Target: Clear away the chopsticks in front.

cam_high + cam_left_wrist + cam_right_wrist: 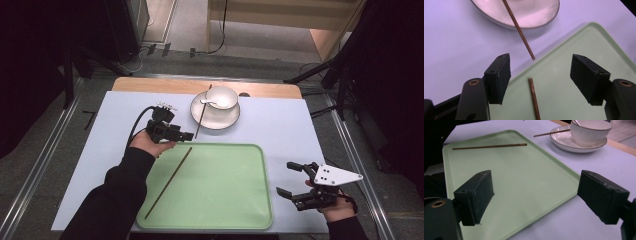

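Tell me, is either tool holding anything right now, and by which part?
Nothing is held. The left tool is open above the chopstick lying on the green tray, without gripping it. The right tool is open and empty too.

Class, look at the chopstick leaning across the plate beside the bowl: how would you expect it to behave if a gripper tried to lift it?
The chopstick looks thin and straight, so probably stiff and light. Its narrow, smooth-looking shaft may slip or pivot between flat pads. It rests across the plate rim with its near tip towards the tray, so a nudge would likely make it slide or swing.
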Demonstrator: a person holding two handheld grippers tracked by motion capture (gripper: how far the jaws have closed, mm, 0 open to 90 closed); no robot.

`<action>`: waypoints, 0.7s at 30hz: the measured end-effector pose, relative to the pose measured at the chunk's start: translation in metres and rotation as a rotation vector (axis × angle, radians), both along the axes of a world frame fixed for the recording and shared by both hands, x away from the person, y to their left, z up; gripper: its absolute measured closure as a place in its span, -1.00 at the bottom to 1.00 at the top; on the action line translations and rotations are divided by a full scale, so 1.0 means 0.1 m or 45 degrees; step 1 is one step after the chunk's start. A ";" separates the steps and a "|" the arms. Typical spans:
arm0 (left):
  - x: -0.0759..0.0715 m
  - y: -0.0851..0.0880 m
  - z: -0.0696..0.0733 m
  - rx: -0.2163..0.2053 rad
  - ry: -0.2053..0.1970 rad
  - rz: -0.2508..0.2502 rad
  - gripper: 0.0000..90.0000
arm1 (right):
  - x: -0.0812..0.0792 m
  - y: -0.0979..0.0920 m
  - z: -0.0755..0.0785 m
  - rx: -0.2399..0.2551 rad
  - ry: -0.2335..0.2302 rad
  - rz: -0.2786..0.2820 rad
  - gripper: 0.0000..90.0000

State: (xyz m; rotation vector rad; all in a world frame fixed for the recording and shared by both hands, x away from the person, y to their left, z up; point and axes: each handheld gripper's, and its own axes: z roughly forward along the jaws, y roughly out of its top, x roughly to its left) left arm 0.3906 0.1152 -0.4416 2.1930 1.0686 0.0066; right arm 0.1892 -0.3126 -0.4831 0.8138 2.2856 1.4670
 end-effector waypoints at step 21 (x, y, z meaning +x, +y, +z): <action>0.86 -0.53 -0.12 0.117 -0.019 0.032 -0.11 | 0.01 -0.06 -0.05 0.009 0.047 -0.035 -0.68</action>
